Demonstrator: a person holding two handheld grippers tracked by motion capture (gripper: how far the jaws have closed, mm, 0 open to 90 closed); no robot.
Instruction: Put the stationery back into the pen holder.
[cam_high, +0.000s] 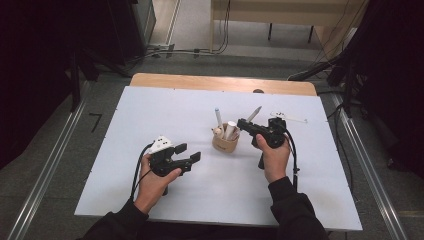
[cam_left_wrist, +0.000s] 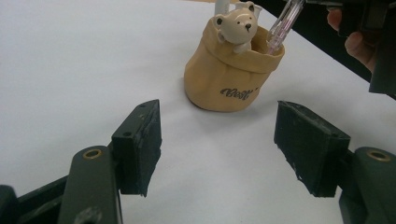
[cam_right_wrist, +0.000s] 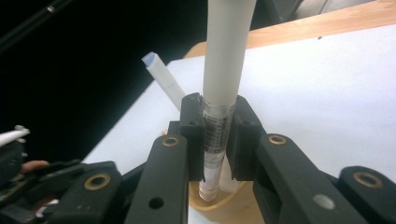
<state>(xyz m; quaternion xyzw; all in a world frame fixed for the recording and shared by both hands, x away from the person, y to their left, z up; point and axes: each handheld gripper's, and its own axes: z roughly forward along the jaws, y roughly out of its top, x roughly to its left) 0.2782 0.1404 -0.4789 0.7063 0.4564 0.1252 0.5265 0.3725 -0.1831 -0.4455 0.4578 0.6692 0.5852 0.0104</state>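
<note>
Right gripper (cam_right_wrist: 217, 140) clamps a pen (cam_right_wrist: 223, 79) above the holder (cam_high: 225, 142); left gripper (cam_high: 187, 152) gapes.

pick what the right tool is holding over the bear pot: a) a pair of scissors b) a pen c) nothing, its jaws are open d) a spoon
b: in the right gripper view the right tool is clamped on a pen with a white barrel and clear tip, its lower end over the mouth of the tan bear pot.

Tan holder (cam_left_wrist: 229, 77) with cream bear (cam_left_wrist: 236, 24), white-and-clear pen (cam_right_wrist: 223, 93), white tabletop (cam_high: 165, 120).
</note>
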